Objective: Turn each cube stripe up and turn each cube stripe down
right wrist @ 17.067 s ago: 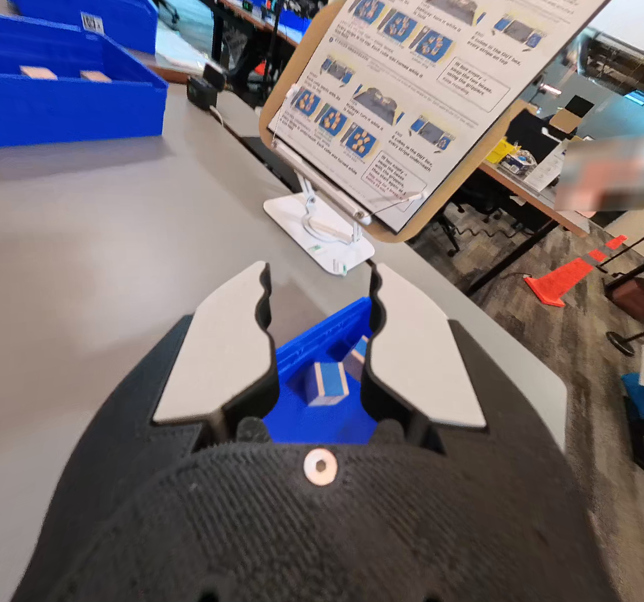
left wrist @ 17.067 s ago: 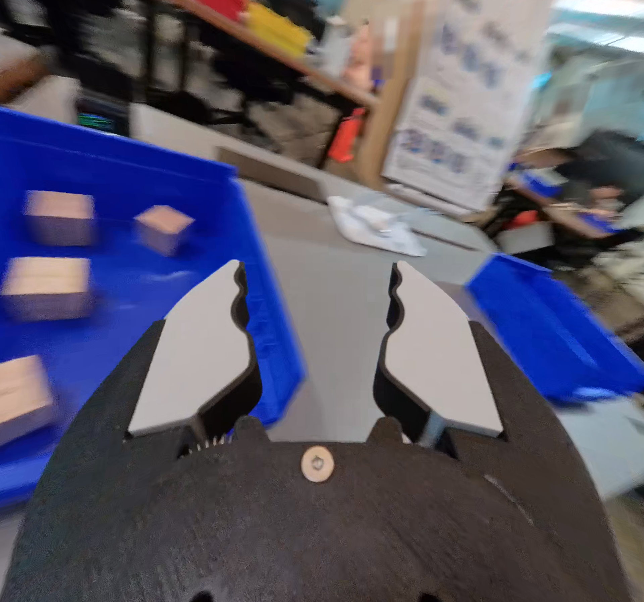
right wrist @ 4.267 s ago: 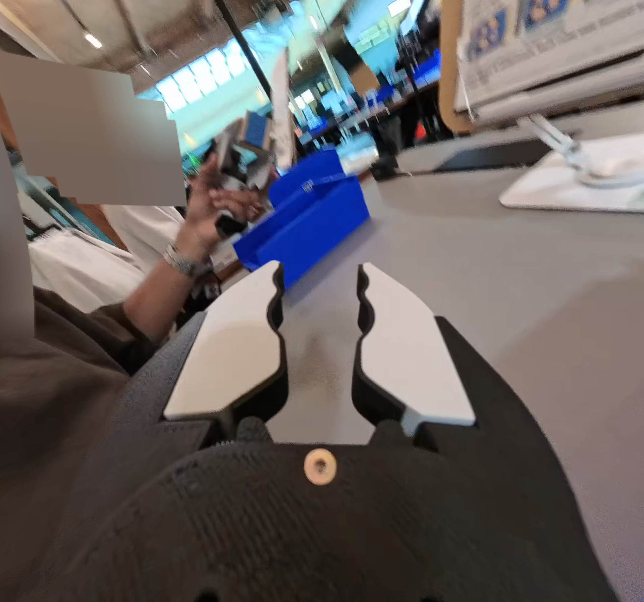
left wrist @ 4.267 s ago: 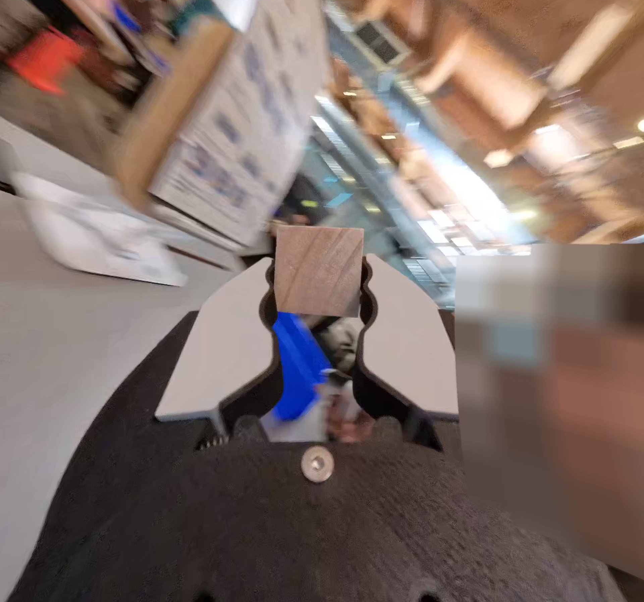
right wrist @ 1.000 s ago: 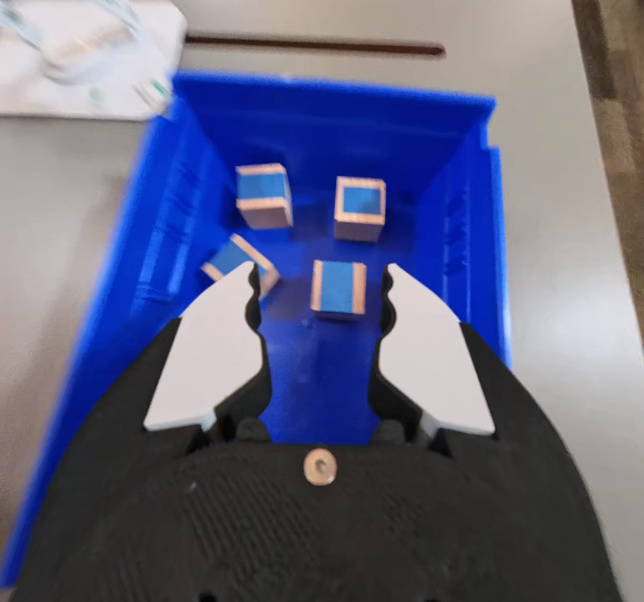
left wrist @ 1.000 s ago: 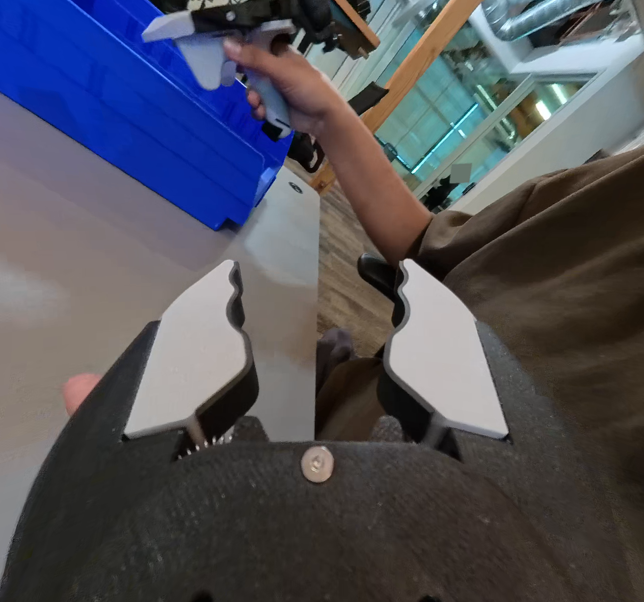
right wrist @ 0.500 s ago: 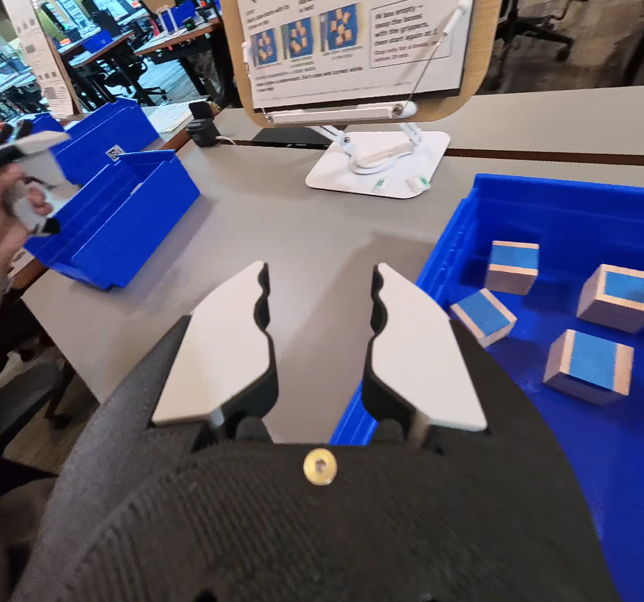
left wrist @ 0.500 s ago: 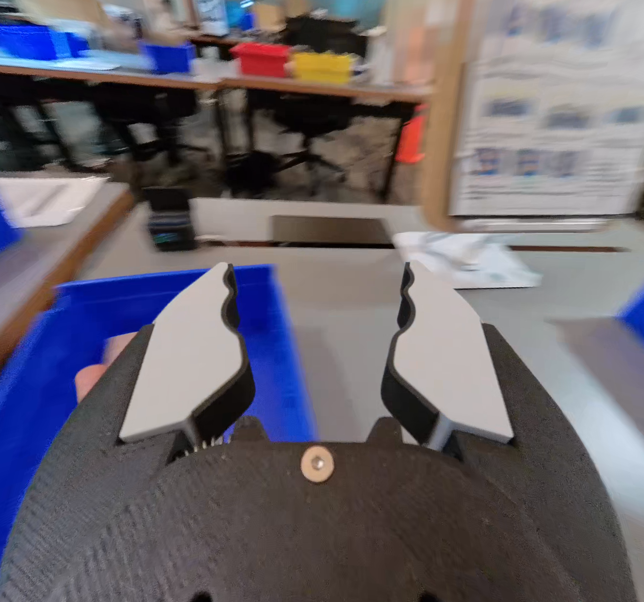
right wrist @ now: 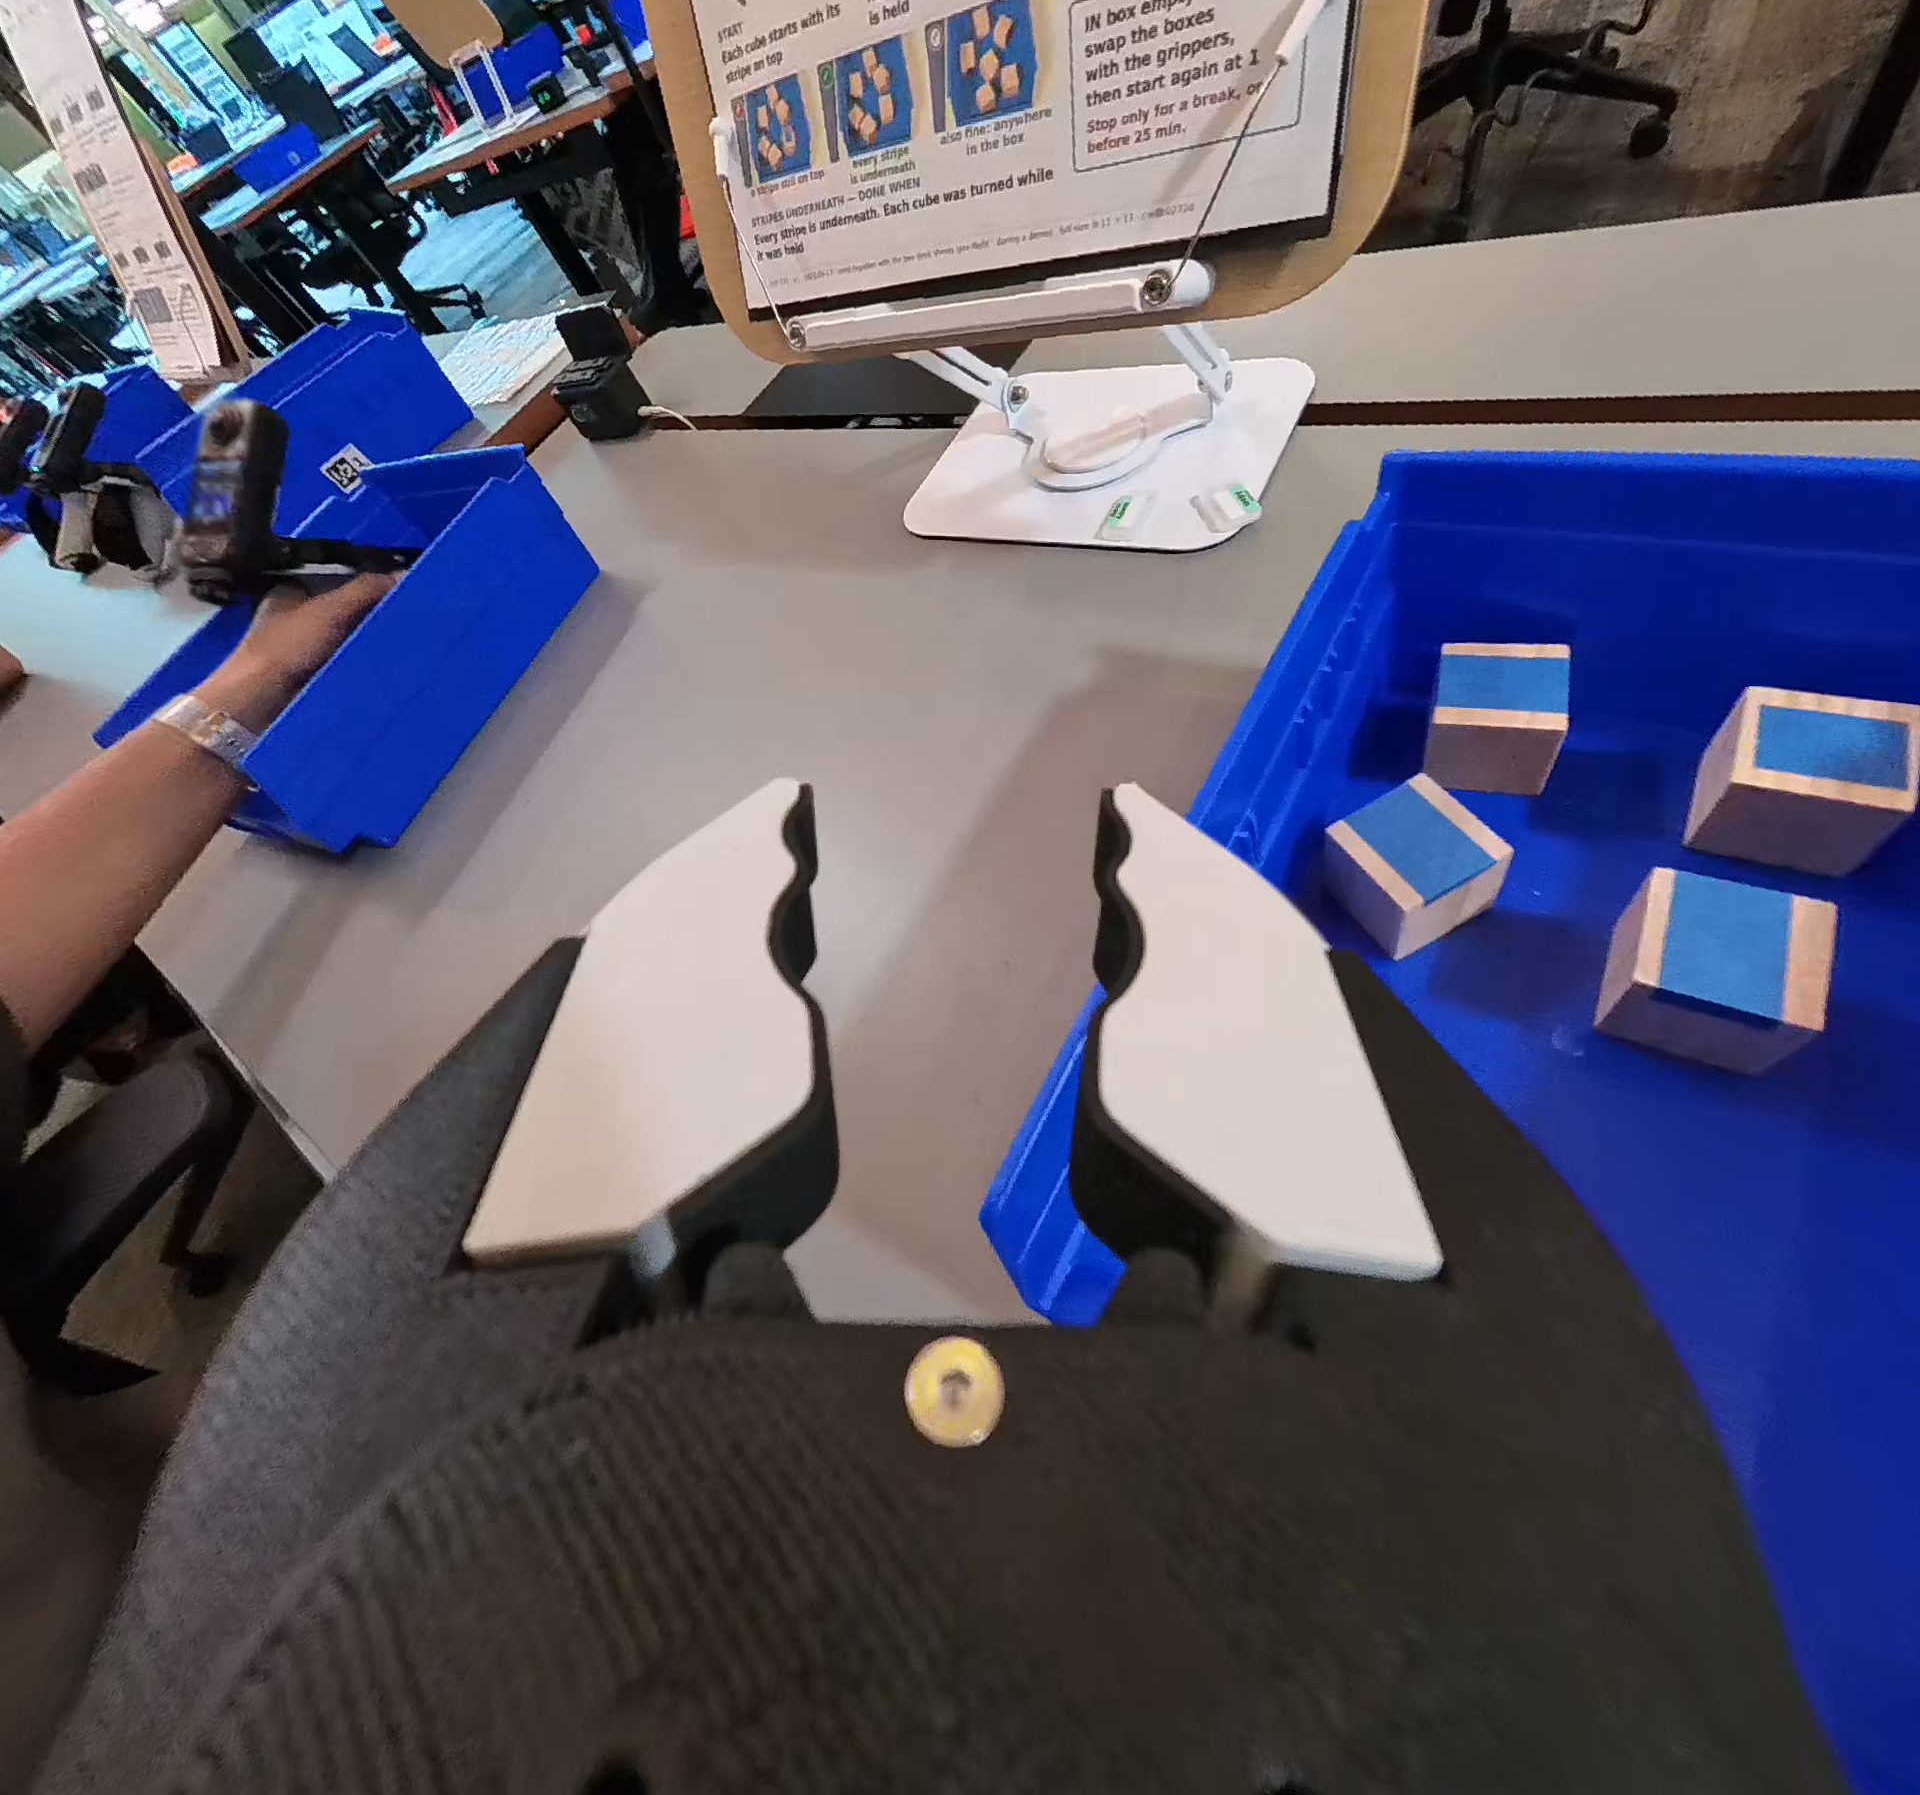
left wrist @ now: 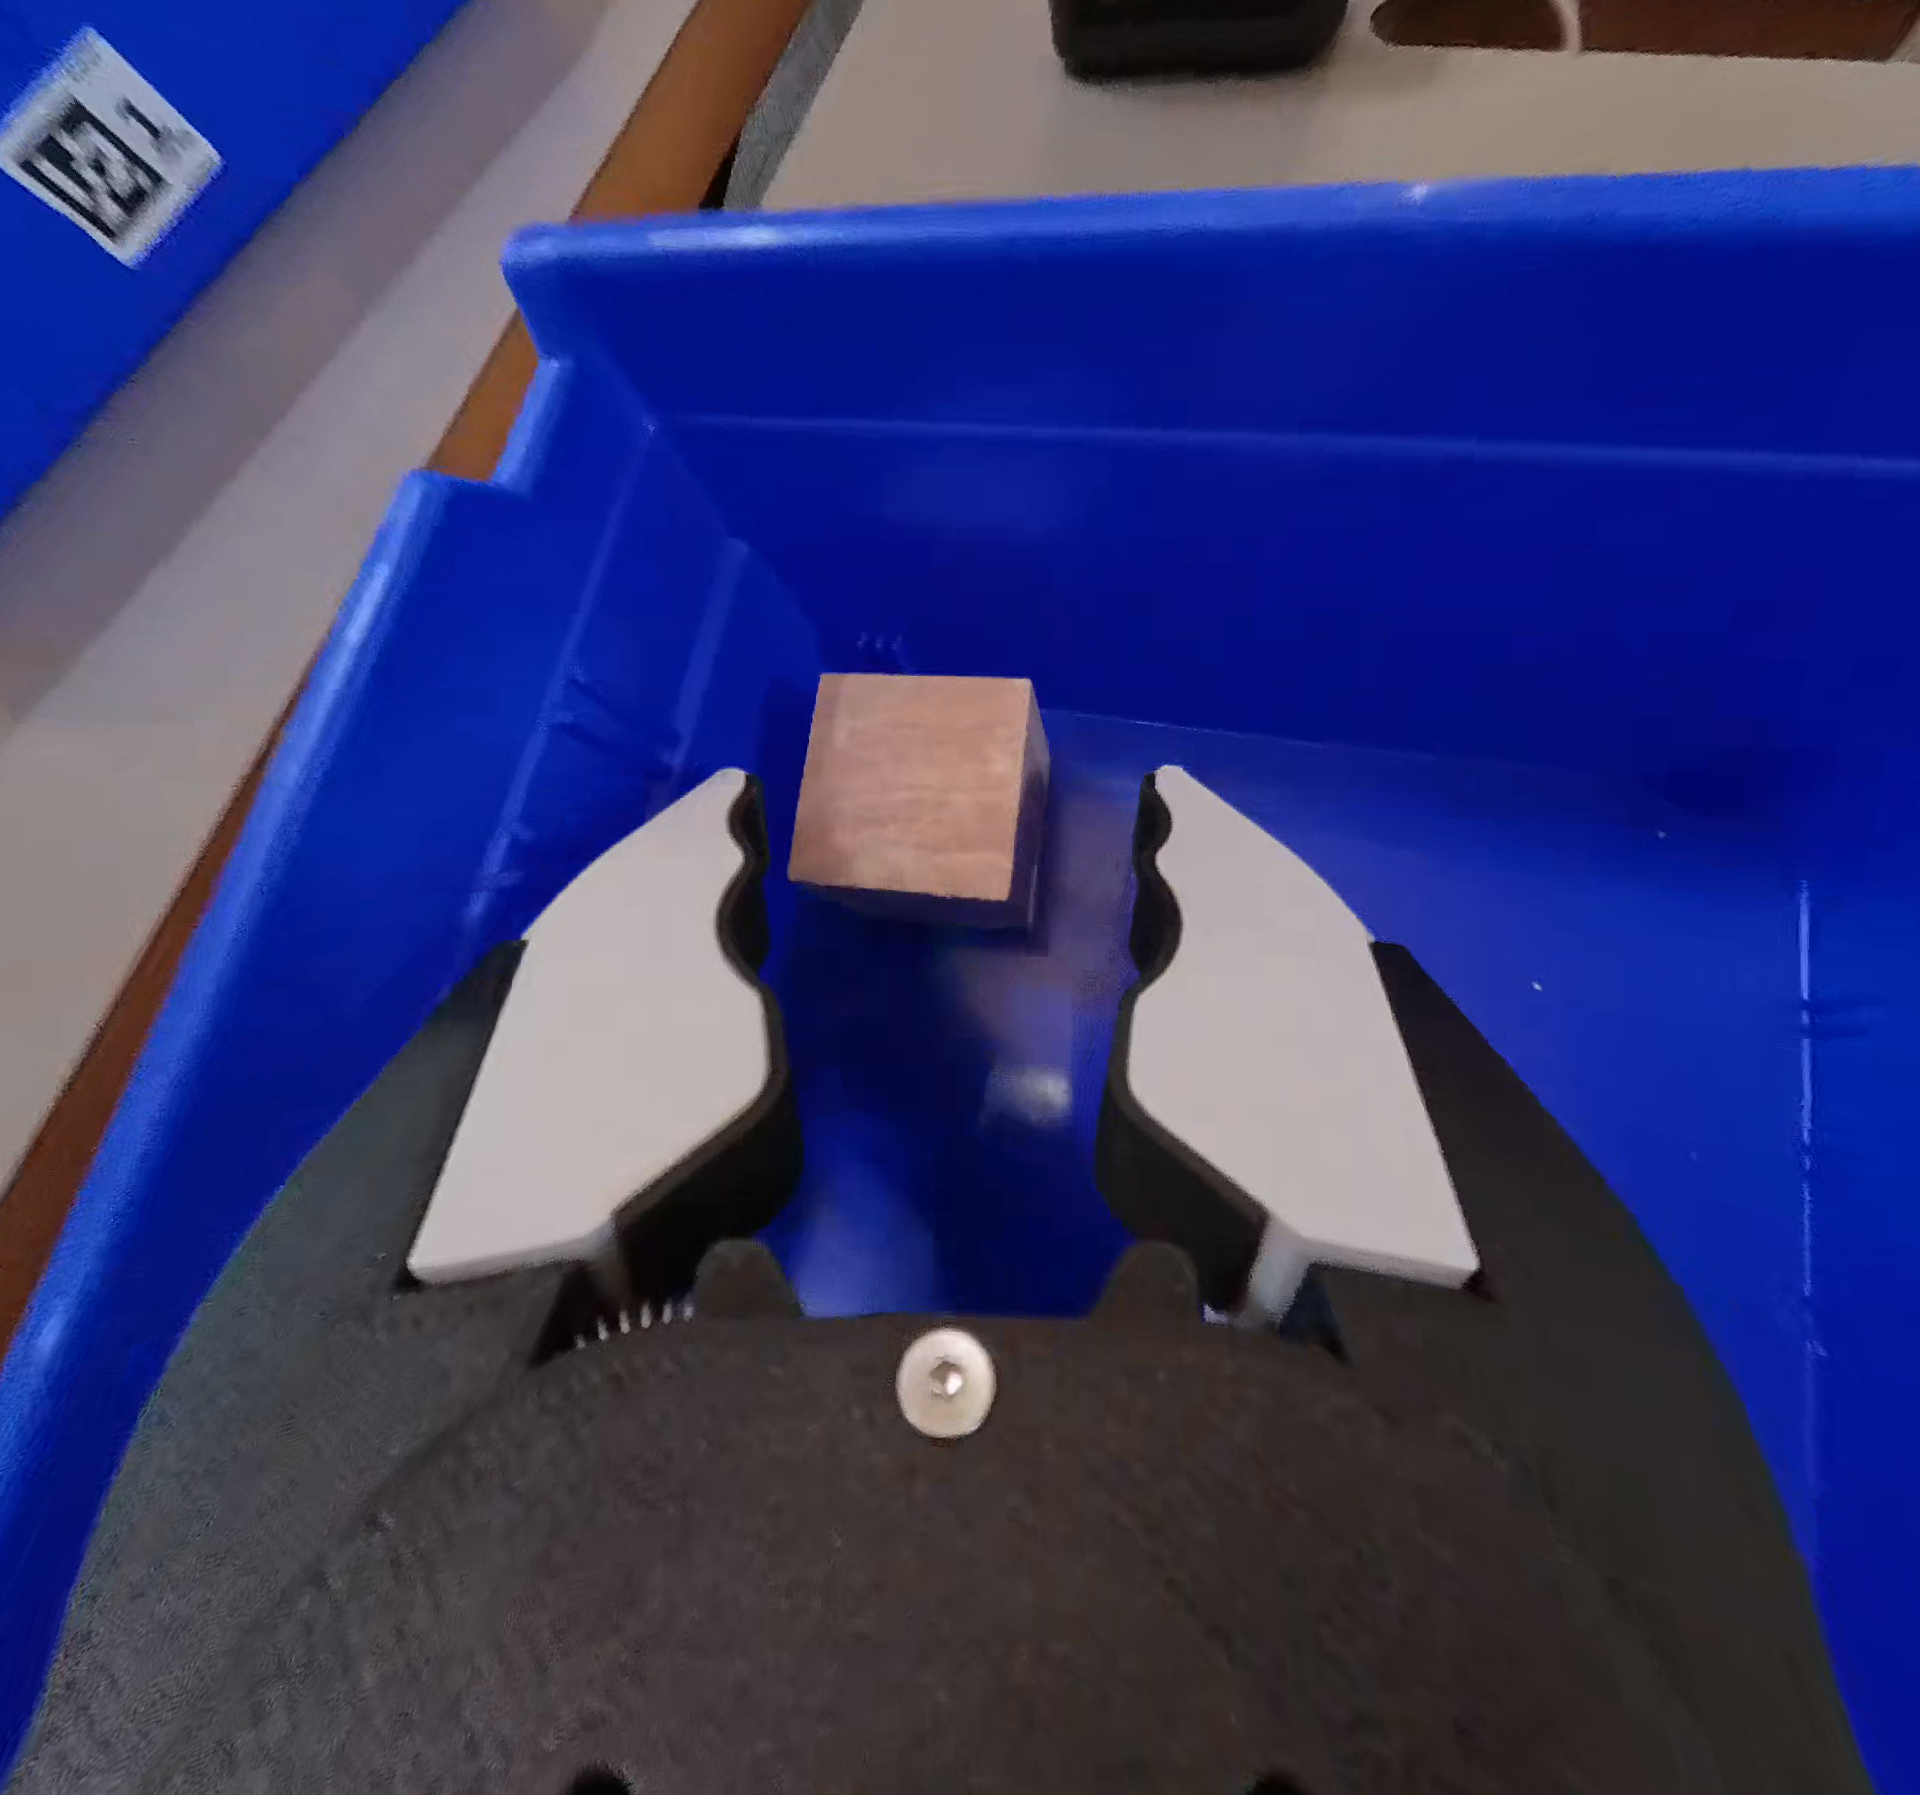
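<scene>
My left gripper (left wrist: pixel 945 846) now hangs inside the left blue bin (left wrist: pixel 1143 228), where half a second ago it was still swinging over the desk (right wrist: pixel 831 665) toward it. Its jaws stand wide and empty. A wooden cube (left wrist: pixel 914 800) sits on the bin floor near the far left corner, just beyond my fingertips and touching neither; its top shows bare wood, so I judge the stripe is underneath. That reads as a cube just delivered stripe down, and the left side looks free to pull back.

My right gripper (right wrist: pixel 951 862) hovers over the desk at the near left corner of the right blue bin (right wrist: pixel 1621 478), jaws moderately wide, holding nothing. Four cubes (right wrist: pixel 1714 966) lie in that bin with blue stripes up, so I think the next pick comes from there.
</scene>
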Available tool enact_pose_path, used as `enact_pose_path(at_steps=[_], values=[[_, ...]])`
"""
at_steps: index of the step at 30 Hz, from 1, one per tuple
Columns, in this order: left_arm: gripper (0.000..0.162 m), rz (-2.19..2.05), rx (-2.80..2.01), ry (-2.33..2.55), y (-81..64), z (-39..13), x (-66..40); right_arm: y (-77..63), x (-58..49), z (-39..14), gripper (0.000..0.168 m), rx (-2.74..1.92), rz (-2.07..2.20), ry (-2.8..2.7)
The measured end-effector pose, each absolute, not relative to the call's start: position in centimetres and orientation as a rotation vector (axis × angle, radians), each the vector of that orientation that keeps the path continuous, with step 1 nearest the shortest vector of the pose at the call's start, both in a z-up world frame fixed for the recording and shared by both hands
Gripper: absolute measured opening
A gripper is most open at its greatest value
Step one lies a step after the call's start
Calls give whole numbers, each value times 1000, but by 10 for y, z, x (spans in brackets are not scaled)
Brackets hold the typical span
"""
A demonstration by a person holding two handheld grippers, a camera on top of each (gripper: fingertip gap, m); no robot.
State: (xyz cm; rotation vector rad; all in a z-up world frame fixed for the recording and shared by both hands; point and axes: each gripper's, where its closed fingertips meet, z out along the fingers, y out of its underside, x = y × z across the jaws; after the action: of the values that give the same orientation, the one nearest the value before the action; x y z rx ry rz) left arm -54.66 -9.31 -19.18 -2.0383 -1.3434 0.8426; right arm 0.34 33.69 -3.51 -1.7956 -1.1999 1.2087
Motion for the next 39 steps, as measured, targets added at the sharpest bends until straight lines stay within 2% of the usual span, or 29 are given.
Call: enact_pose_path(at_steps=[4,6,9,15,19,22,27,33,39], values=[[67,792,-2066,-1393,-92,-208,-552,339,2,-37,51,-1814,1265,-1173],[47,770,-2075,-1352,-88,-205,-550,338,-1,-39,50,-1824,1303,-1167],[46,642,-1959,-1328,-74,-186,-541,334,-6,-41,49,-1830,1340,-1176],[45,436,-1618,-988,-24,-69,-488,313,-22,-38,47,-1768,1384,-1259],[45,-89,-1344,-696,41,21,-378,273,-42,-25,48,-1603,1587,-1282],[45,-435,-1190,-590,77,54,-302,244,-55,-35,52,-1513,1669,-1307],[45,-1003,-1026,-596,126,46,-208,220,-58,-48,58,-1381,1643,-1295],[45,-1522,-1002,-649,179,-29,-107,210,-49,-48,54,-1081,1361,-1265],[45,-1644,-1015,-745,193,-75,-80,196,-56,-78,61,-972,1199,-1350]])
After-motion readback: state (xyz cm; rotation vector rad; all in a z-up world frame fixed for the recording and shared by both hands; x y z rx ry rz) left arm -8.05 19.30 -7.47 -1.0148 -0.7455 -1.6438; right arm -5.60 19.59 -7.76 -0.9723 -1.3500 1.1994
